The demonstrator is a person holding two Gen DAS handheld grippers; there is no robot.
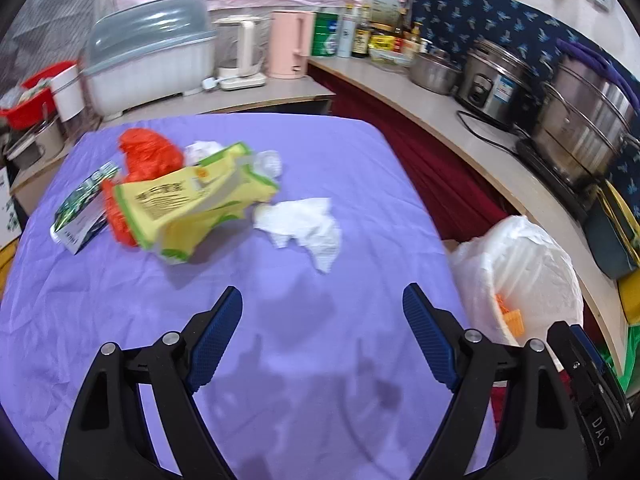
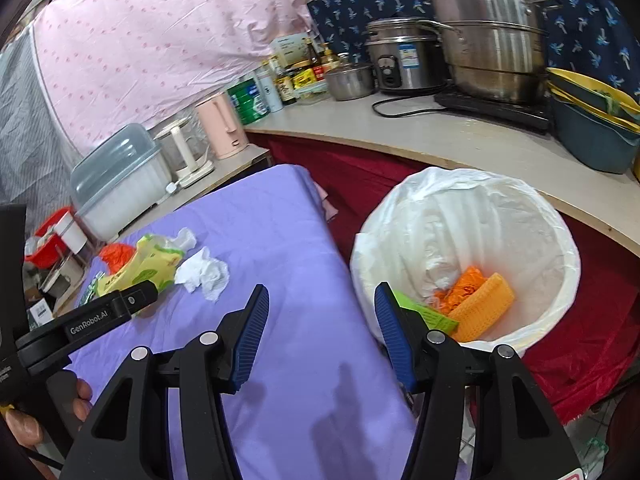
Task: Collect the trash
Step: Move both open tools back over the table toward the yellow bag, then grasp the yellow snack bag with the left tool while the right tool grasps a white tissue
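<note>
Though crumpled, soft white tissue; purple cloth

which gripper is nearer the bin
Right. The right gripper hangs at the table edge right beside the bin; the left gripper is over the purple cloth, farther from it.

We see our left gripper and right gripper built alike: black plastic arms with triangular cut-outs, round silver screws at the pivots, ribbed blue pads on each finger. White lettering marks the black housings.
</note>
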